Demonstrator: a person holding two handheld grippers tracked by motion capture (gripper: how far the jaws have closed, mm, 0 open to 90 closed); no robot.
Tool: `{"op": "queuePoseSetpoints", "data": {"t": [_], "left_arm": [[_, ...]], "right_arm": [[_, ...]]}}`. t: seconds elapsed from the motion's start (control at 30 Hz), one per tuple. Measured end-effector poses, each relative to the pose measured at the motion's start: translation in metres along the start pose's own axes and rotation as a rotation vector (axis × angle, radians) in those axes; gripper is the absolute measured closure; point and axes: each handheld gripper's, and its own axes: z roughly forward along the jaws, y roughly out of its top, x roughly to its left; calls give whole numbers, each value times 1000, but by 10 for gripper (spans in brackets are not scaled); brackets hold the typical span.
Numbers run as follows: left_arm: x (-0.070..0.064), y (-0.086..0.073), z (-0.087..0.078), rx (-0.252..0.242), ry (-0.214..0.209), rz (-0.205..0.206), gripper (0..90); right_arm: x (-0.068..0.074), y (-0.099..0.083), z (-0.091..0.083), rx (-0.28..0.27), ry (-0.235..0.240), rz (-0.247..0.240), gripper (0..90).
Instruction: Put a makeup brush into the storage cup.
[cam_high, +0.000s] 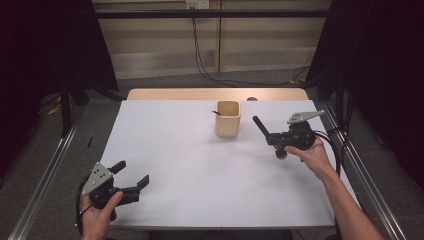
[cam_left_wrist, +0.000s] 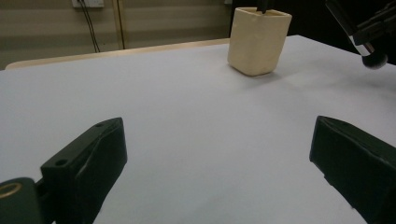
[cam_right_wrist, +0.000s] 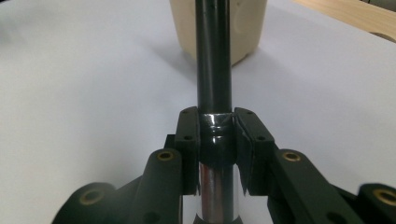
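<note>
A cream square cup stands on the white table sheet, right of centre toward the back, with a thin black item poking over its rim. My right gripper is shut on a black-handled brush just right of the cup. The handle points toward the cup and the dark bristle head hangs toward the person. In the right gripper view the jaws clamp the brush at its silver ferrule, with the cup behind. My left gripper rests open at the near left, holding nothing.
The left gripper view has its open gripper facing the cup, with the brush head at the far right. A wooden table edge lies behind the sheet. Metal rails run along both sides and cables trail on the floor.
</note>
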Motion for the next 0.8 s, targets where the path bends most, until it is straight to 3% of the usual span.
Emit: {"op": "queuePoseSetpoints", "data": {"t": [0.2, 0.33, 0.8], "left_arm": [[-3, 1, 2, -10, -16, 5, 35], [-3, 1, 1, -10, -17, 11, 32], [-4, 1, 3, 7, -32, 37, 32]], "right_arm": [[10, -4, -1, -12, 22, -6, 729], [18, -6, -3, -46, 62, -8, 730], [50, -2, 6, -29, 158, -79, 730]]}}
